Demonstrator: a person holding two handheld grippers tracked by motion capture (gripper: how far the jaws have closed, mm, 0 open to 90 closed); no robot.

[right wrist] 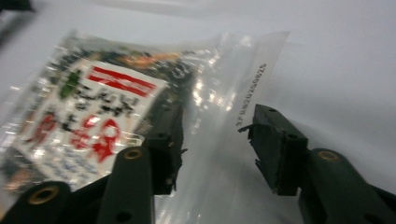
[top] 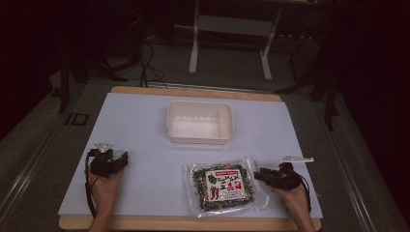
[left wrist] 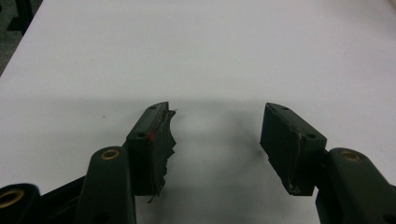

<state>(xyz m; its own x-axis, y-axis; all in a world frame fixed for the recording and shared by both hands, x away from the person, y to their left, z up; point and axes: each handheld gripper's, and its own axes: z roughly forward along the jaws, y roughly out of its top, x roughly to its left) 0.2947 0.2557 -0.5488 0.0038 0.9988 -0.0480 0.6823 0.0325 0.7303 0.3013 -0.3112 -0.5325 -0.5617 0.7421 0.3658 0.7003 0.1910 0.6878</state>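
The right tongs gaped over the packet's clear sealed edge (slick, floppy film, likely light) beside the counter's tub, left tongs likewise released.

We note: white sheet covering wooden tabletop, wood edge exposed at far and near sides. Beyond table, grey floor, white metal stand legs, dark cables trailing at left.
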